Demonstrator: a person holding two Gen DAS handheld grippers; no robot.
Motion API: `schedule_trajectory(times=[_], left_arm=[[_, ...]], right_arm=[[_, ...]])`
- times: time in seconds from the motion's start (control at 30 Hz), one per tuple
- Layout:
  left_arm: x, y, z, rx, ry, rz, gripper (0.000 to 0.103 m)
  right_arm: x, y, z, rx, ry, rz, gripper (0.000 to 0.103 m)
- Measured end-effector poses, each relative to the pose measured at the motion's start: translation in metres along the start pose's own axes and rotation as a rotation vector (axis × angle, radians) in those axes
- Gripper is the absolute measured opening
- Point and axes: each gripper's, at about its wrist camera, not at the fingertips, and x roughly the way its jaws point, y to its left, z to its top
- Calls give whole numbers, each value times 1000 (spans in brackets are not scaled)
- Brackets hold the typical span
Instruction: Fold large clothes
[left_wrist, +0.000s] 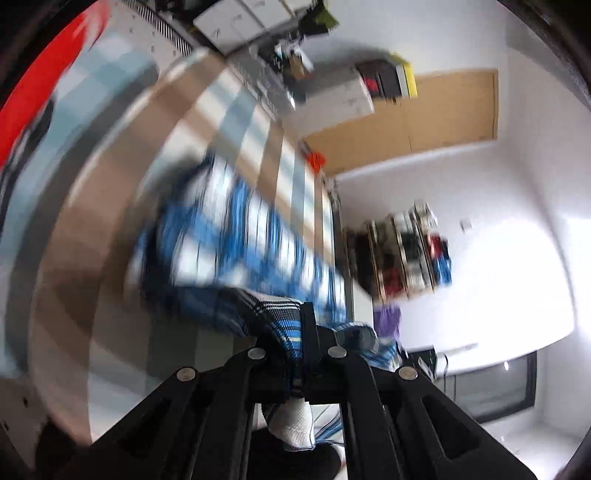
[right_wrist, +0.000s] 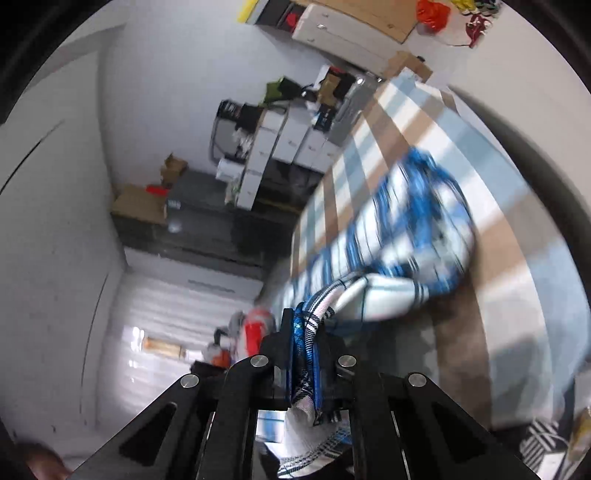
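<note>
A blue, white and black plaid garment (left_wrist: 236, 236) hangs stretched between my two grippers above a bed with a tan, white and pale blue checked cover (left_wrist: 122, 206). My left gripper (left_wrist: 301, 332) is shut on one bunched edge of the garment. My right gripper (right_wrist: 304, 332) is shut on another bunched edge of the garment (right_wrist: 402, 221), which trails away to the bed cover (right_wrist: 498, 258). Both views are tilted and blurred by motion.
White drawer units (right_wrist: 280, 144) and cardboard boxes (right_wrist: 140, 199) stand along the wall beyond the bed. A shelf of clutter (left_wrist: 406, 251) and a bright window (left_wrist: 509, 288) lie to the right in the left wrist view. A wooden door (left_wrist: 413, 118) is behind.
</note>
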Motion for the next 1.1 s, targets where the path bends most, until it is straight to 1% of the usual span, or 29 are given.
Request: schedule_trajectory(times=[0.03,0.07,0.13,0.2,0.23,0.27,0.33,0.4,0.47,0.53,0.57,0.6,0.63,0.67,0.73,0.8,0.83,0.87,0.9,0.93,0.97,1.0,1.03,1.1], left_arm=[[9,-1,25,-14,-13,19,0],[20,-1,41,-26,-10,35,0],[50,2,76,-56,11,92,0],[82,11,106,-82,58,135,0],[97,18,117,-99,81,173,0],[106,24,122,-130,95,201,0],[123,46,135,-206,140,209,0],[136,50,140,-236,167,217,2],[137,49,147,-230,182,210,2],[125,44,147,-219,191,219,5],[117,42,147,-214,190,227,15],[111,41,148,-212,179,236,39],[101,39,151,-214,140,239,51],[90,38,155,-222,95,232,64],[80,40,160,-228,49,239,64],[72,40,158,-215,48,285,64],[65,38,153,-203,48,288,64],[61,35,149,-185,52,282,64],[56,28,140,-149,57,286,64],[53,21,130,-108,64,299,64],[53,15,122,-65,78,317,64],[54,6,106,-10,100,349,64],[56,0,94,37,122,358,64],[69,-17,67,137,191,361,64]], right_arm=[[9,3,17,23,-11,-13,7],[23,3,40,66,-22,-38,7],[45,0,66,114,-20,-79,7],[69,-9,92,139,-9,-175,8],[81,-18,102,172,4,-223,8],[92,-30,109,211,24,-246,8],[105,-62,121,306,67,-283,8],[112,-82,132,366,81,-304,8],[112,-91,138,375,71,-296,8],[109,-90,145,333,54,-286,8],[107,-90,148,324,42,-280,8],[102,-89,151,316,10,-281,9],[91,-88,154,299,-48,-293,9],[80,-86,154,290,-81,-296,9],[62,-84,153,281,-131,-295,9],[56,-73,147,230,-109,-310,9],[56,-64,143,180,-88,-319,9],[57,-46,132,89,-55,-332,9],[60,-35,126,28,-29,-347,9],[65,-19,114,-67,12,-383,10],[73,-3,94,-185,59,-448,10],[77,5,81,-258,85,-488,10],[83,12,64,-351,113,-548,11],[104,21,28,-551,166,-699,11]])
